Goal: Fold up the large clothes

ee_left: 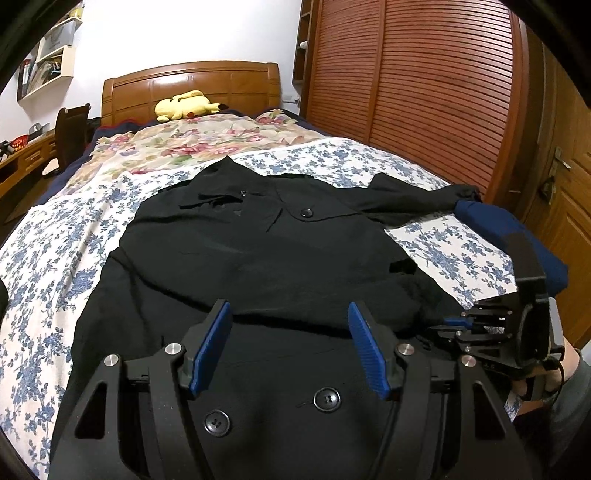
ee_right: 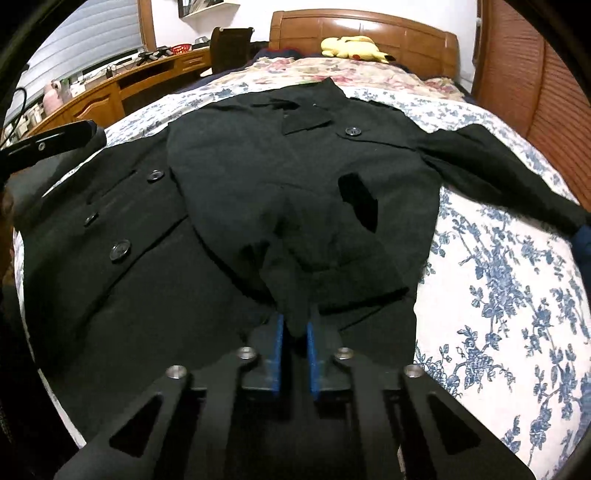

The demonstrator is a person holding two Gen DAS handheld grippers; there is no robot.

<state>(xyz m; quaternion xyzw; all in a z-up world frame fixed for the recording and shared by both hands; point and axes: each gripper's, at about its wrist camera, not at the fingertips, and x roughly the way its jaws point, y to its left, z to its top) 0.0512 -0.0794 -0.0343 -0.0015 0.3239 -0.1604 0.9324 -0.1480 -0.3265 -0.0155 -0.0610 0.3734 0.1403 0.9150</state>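
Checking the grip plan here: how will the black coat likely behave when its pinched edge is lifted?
The black coat will probably droop, since it lies in soft folds. It seems fairly heavy: thick cloth, big buttons. The right tool is shut on a bunched flap, so one sleeve may trail across the bed.

Both views are evenly lit by soft indoor light from above, with few hard shadows. The black coat (ee_left: 266,258) reads as a nearly detailless dark mass. Glare streaks the glossy wooden headboard (ee_right: 369,27) in the right wrist view. Fisheye distortion bends the bed and the slatted wardrobe doors (ee_left: 424,74), and dark vignetting fills all 4 corners. The right wrist view is slightly softer.
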